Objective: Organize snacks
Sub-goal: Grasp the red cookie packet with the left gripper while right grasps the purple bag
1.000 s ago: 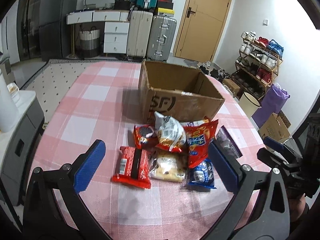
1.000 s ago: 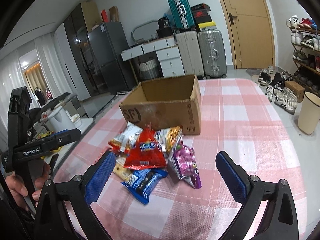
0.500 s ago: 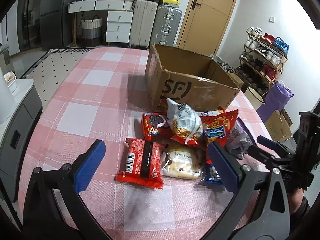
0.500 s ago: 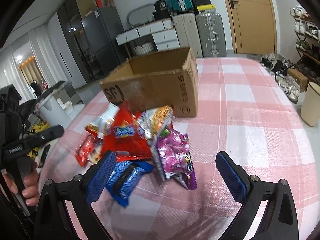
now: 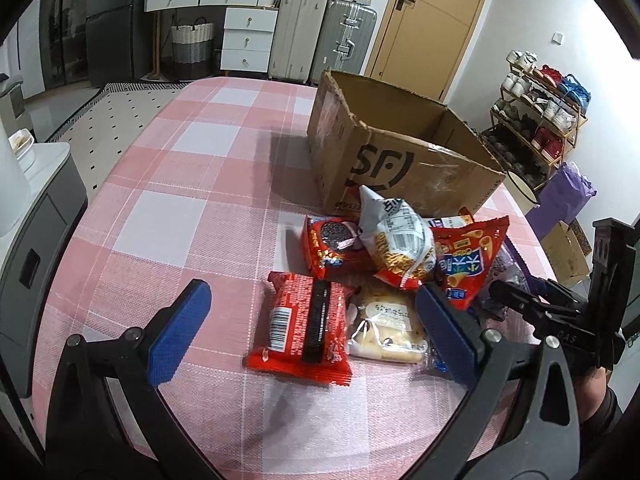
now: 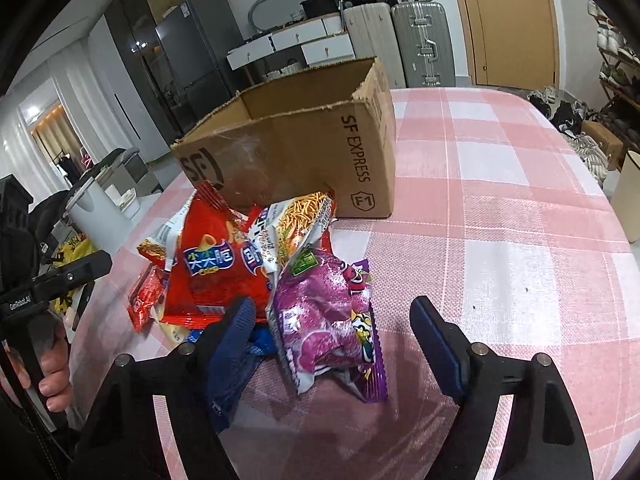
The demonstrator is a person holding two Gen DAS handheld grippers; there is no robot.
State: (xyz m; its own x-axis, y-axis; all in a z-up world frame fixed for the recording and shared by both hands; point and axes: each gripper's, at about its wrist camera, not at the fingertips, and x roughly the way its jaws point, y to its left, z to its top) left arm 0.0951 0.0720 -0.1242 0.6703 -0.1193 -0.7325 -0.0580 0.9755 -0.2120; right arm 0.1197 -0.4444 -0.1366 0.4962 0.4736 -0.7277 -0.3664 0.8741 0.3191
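The room was a lived-in one: a tan door [image 5: 432, 20] at the back, two hard suitcases [image 5: 320, 36] standing beside a white drawer unit [image 5: 248, 36], a dark fridge [image 6: 200, 56] farther left, and a shoe rack [image 5: 544, 120] along the right wall. A table under a pink-and-white checked cloth [image 5: 180, 184] filled the foreground, its rounded edge dropping off to a tiled floor on the left and to a white cabinet top [image 5: 44, 160] close by. Most of the cloth lay bare to the left of the pile and, in the right wrist view, to the right of it — wide open ground on both flanks. An open brown cardboard box [image 5: 400, 152] printed with "SF" sat toward the far middle of the table, flaps cut off, its near wall just behind the snacks. The snack pile [image 5: 384, 272] was heaped against that wall: a red chip bag [image 6: 216, 264] uppermost, a white-and-orange noodle-snack bag [image 5: 396, 240], a red cookie pack [image 5: 332, 248], a flat red wafer pack [image 5: 308, 328] nearest the left side, a pale pack of small cakes [image 5: 384, 328], and a purple bag [image 6: 328, 320] on the right flank. The left gripper [image 5: 308, 332] hung spread wide, its blue pads astride the wafer pack and the cake pack, pressing on neither. The right gripper [image 6: 332, 332] had just been closing, with the purple bag between its fingers — the right pad stood clear of it, so it was not gripped.
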